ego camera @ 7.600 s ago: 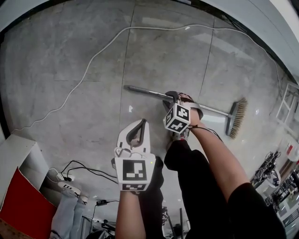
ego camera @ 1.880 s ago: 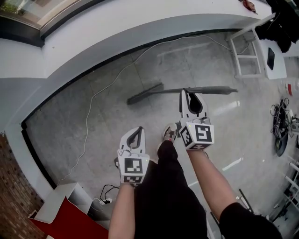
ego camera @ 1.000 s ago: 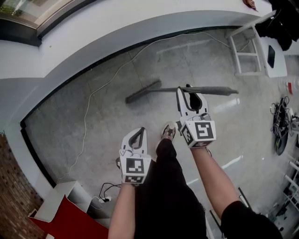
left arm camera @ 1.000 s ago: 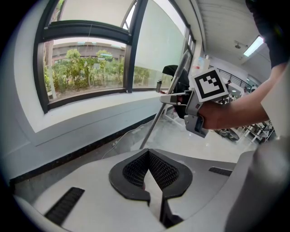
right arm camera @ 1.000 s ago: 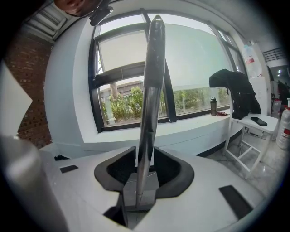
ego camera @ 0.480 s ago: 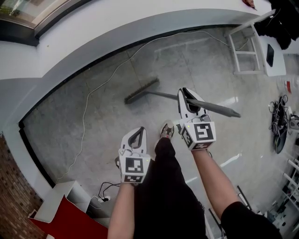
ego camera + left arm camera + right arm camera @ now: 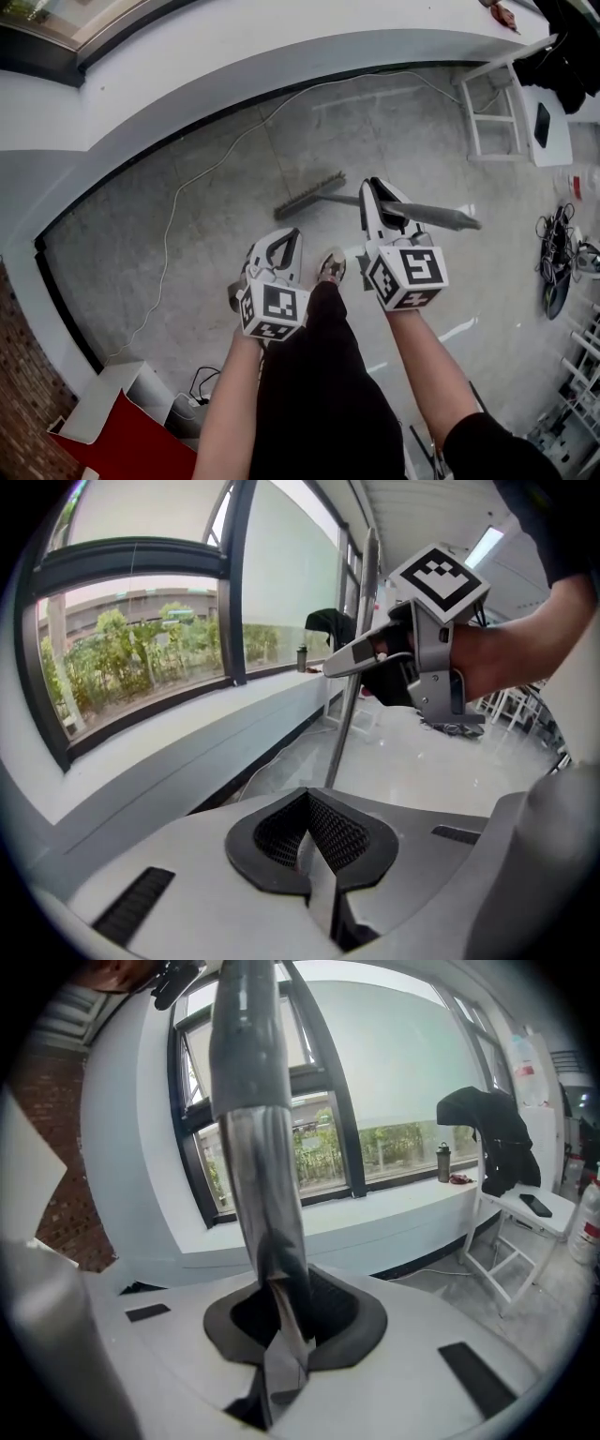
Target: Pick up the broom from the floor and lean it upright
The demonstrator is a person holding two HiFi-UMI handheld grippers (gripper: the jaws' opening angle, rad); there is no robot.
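**Grey broom handle in right claw: lift step in hand**

1. Right claw (image 7: 374,186): white plastic shell, black ribbed pads. Jaws have just been closing and now clamp the broom handle (image 7: 255,1147), which runs btwn the pads and on up past them. Handle is a round tube, shiny metal near the pads, matte grey sleeve further along.
2. Left claw (image 7: 290,232): same build, jaws together, nothing btwn them. Hangs just left of right claw, a bit nearer the person.
3. Broom head (image 7: 310,194): flat bar w/ stiff pale bristles, beyond and left of right claw's tips. Prob. at or near the floor.
4. Floor (image 7: 169,244): mottled grey concrete, glossy in patches. Thin white cable (image 7: 192,173) snakes across it, well left of both claws.
5. Far: curved white ledge (image 7: 281,47) under the window, ahead of both claws. White stool (image 7: 495,105) far right.

Step, as judged: pick-up made, raising to upright not yet done. Next move calls for swinging the handle end higher w/ the head as pivot, then leaning it on the ledge. Smooth tube may twist in the pads, so grip must hold firm; left claw is free to steady.
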